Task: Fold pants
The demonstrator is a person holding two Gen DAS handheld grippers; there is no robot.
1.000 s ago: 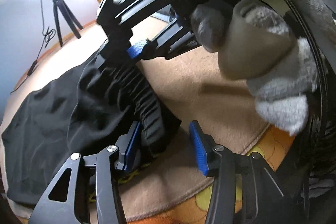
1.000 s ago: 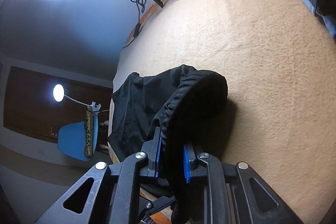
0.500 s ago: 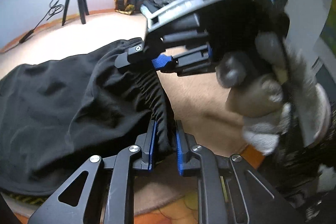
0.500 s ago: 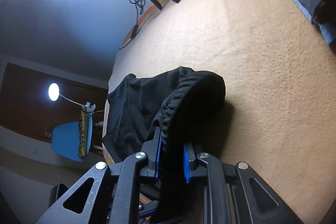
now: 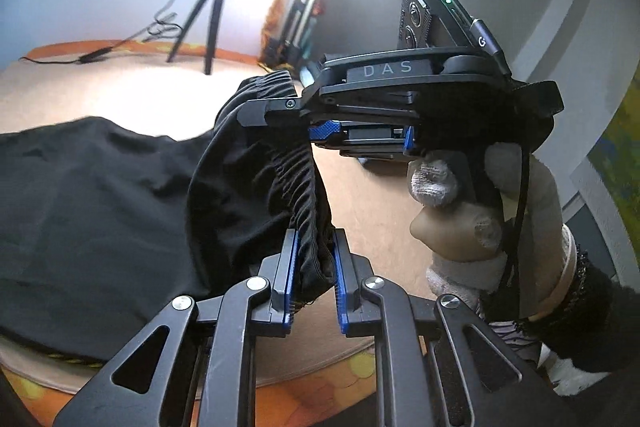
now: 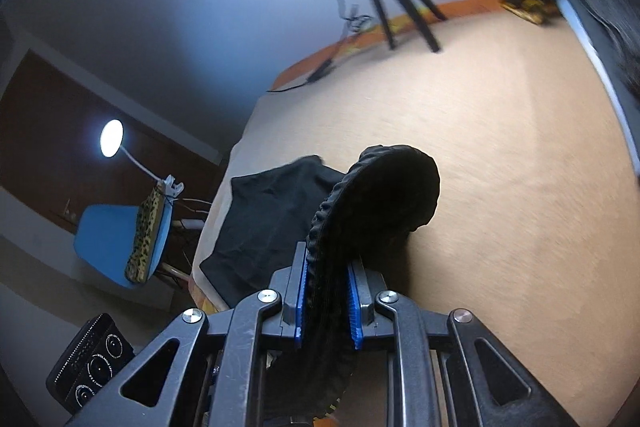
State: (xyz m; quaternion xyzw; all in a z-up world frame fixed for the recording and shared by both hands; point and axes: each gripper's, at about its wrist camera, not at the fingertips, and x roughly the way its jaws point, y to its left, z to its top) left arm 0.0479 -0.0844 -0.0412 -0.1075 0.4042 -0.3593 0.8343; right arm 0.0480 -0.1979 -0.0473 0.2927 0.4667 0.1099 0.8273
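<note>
The black pants (image 5: 92, 211) lie spread on the beige bed (image 5: 372, 195), their gathered waistband lifted above it. The left tongs (image 5: 314, 267) are clamped on the waistband's near end; the right tongs (image 6: 326, 291), beside them over the bed, pinch the same waistband farther along.

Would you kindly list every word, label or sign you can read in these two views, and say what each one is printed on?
"DAS": raised letters on the black body of the right claw, seen from the left wrist view.
"G"-like logo: on the cable plug beside the camera atop that claw; uncertain.
Dial markings on the black panel in the right wrist view: too small to read.
No text on the pants.
</note>
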